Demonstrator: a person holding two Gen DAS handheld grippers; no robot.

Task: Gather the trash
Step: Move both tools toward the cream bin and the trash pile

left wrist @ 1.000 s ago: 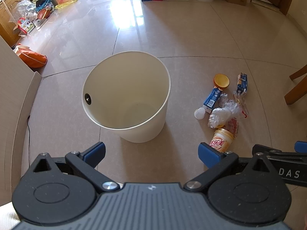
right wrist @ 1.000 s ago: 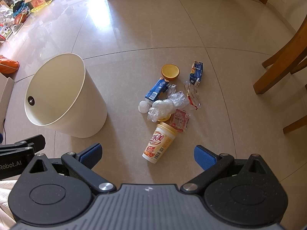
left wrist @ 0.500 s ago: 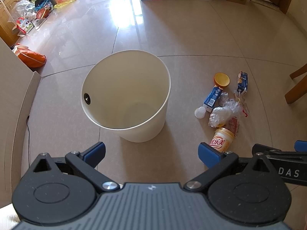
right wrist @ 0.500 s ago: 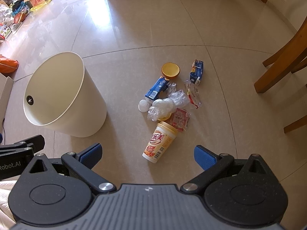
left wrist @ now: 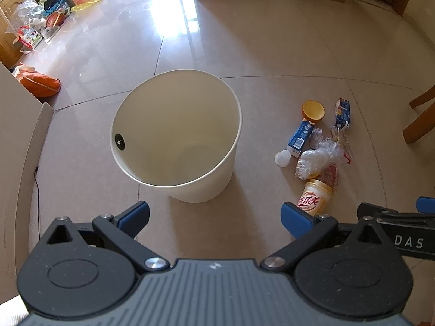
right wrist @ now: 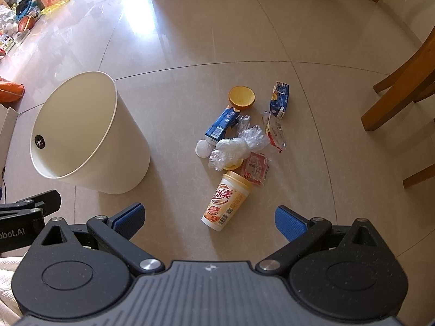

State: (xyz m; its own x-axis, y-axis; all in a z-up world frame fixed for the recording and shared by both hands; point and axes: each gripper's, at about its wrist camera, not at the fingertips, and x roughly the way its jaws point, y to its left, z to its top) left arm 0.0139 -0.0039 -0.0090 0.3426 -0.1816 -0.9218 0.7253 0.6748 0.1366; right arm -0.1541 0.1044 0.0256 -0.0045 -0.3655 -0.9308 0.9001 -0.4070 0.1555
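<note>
Wide bare tile floor [right wrist: 190,40] on every side of the trash pile, boxed in only by wooden chair legs [right wrist: 402,87] at the right edge and cartons along the far wall. One cream waste bin [left wrist: 206,179], upright, nothing visible inside, standing left of the pile and well apart from it.

In the pile, by count: one milk-tea cup [right wrist: 227,199] lying on its side nearest the camera, two blue cartons [right wrist: 221,123] [right wrist: 280,99], one orange half-rind [right wrist: 242,97], one small white lid [right wrist: 203,148], one crumpled clear bag [right wrist: 236,148], one red wrapper [right wrist: 255,167], one clear wrapper [right wrist: 276,133].

Left gripper [left wrist: 214,213] spread wide, empty, aimed at the bin. Right gripper [right wrist: 209,218] likewise spread and empty, just short of the cup.

Hard to make out: something yellow under the clear bag. Chair cut off by the frame.
</note>
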